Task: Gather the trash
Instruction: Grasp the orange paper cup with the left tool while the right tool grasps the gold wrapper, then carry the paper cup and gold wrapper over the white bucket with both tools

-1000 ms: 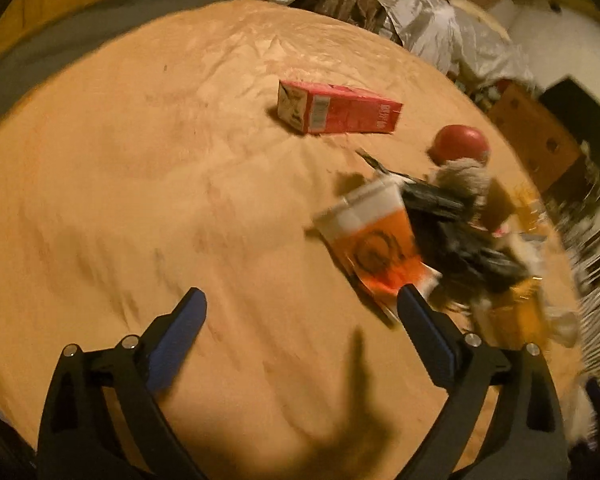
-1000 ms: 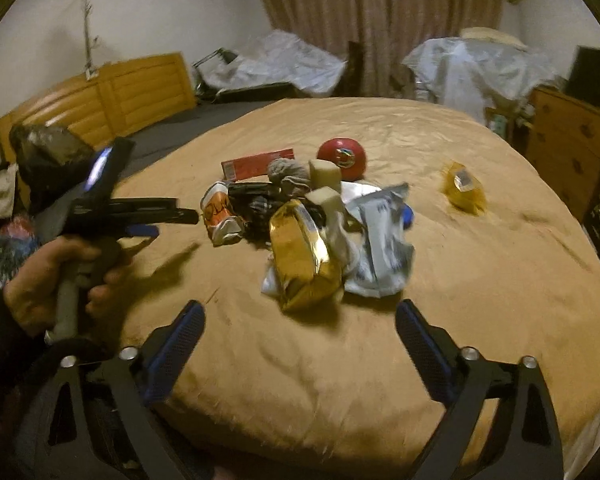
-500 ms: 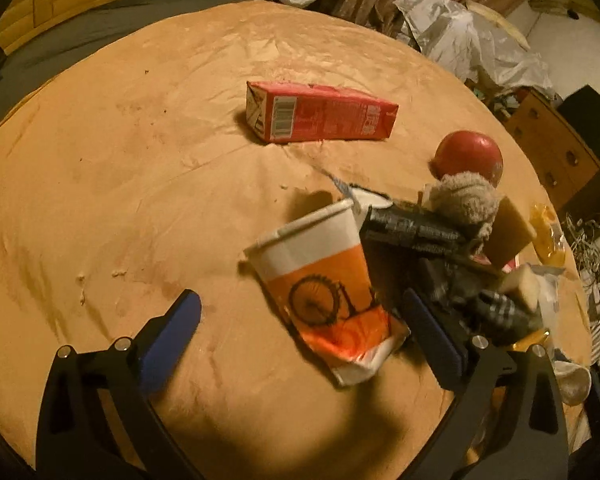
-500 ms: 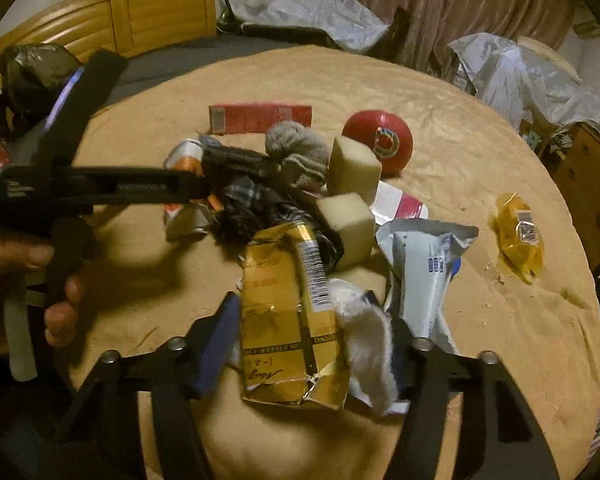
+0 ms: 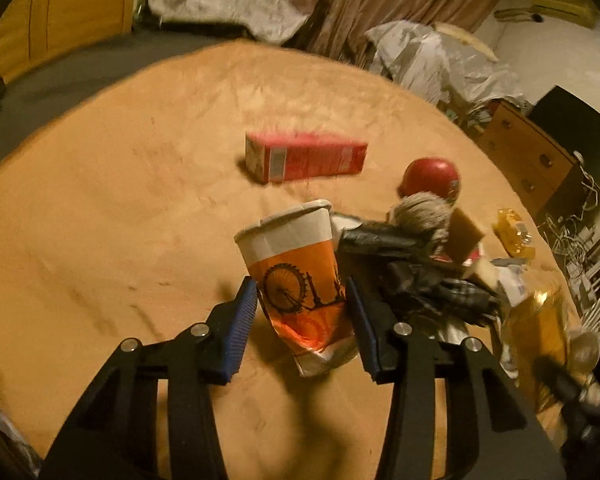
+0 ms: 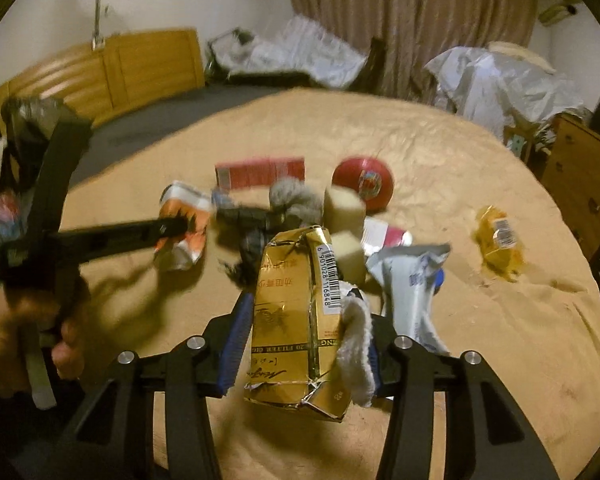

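A crushed orange and white paper cup (image 5: 292, 256) stands tilted between the blue pads of my left gripper (image 5: 300, 286). The jaws are closing and both pads touch its sides. The right wrist view shows that gripper (image 6: 180, 226) from the side, held by a hand (image 6: 16, 332), with the cup (image 6: 180, 208) at its tip. My right gripper (image 6: 306, 312) is closing on a dented gold cigarette pack (image 6: 292, 312). A strip of white cloth (image 6: 358, 344) is caught against the right pad.
A tan bedspread (image 5: 100, 220) carries a heap: red box (image 5: 308, 156), red ball (image 5: 432, 178), grey sock (image 6: 296, 200), two sponge blocks (image 6: 344, 208), a silver pouch (image 6: 408, 288), a yellow wrapper (image 6: 498, 240). A wooden dresser (image 6: 584, 184) stands at the right.
Both grippers went from wide open to narrow. The left closed around the paper cup, which tipped up from lying flat. The right moved in and closed on the gold pack.
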`<state>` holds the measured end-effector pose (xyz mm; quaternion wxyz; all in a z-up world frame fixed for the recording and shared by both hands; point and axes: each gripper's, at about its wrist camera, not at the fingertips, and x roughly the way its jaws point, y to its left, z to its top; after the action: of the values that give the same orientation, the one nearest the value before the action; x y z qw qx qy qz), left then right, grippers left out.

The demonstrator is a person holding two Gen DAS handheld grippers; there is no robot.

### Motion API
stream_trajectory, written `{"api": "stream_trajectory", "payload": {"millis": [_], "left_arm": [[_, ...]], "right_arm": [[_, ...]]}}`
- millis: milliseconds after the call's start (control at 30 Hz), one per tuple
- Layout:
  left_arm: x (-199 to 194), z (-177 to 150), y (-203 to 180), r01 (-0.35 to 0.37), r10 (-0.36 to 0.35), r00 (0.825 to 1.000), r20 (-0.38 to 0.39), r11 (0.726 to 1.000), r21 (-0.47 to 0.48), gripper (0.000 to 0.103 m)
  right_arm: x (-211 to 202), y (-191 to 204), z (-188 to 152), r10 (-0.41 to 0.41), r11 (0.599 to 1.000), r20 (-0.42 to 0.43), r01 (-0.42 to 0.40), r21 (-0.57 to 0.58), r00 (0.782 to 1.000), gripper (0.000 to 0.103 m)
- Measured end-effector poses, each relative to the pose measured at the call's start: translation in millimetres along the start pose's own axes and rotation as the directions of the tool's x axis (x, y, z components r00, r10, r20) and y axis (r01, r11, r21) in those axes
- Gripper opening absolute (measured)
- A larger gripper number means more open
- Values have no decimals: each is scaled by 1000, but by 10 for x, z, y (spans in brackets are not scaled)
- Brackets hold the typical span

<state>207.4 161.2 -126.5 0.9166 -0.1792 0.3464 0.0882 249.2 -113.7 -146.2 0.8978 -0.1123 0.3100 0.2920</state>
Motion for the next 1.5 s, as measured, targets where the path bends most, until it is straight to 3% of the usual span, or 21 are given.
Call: {"api": "stream_trajectory", "payload": {"millis": [133, 367, 633, 833, 1200, 1500], "left_arm": [[-419, -37, -192, -7, -4, 995, 101, 994, 106, 44], [-982, -105, -481, 4, -42, 976, 213, 985, 174, 44], [-1410, -218, -817, -77, -21, 928, 371, 966, 247, 44], [-1570, -313, -1003, -115, -20, 896, 443, 954, 277, 44], [-1629, -329, -1135, -92, -55, 898, 437, 947, 308, 44], [-1602, -425, -1764, 37, -199, 910, 365, 913, 407, 44]], "right_arm": [[-254, 38, 35, -23, 999, 81, 21, 30, 996, 49], [-710, 146, 27, -109, 993, 199, 96, 72, 974, 49], [-1263, 182, -103, -231, 968, 319, 185, 170, 919, 50], [-1480, 224, -211, -275, 956, 345, 219, 194, 897, 50], [-1681, 220, -176, -284, 954, 346, 227, 198, 894, 50], [-2347, -280, -361, -386, 914, 308, 314, 257, 870, 50]]}}
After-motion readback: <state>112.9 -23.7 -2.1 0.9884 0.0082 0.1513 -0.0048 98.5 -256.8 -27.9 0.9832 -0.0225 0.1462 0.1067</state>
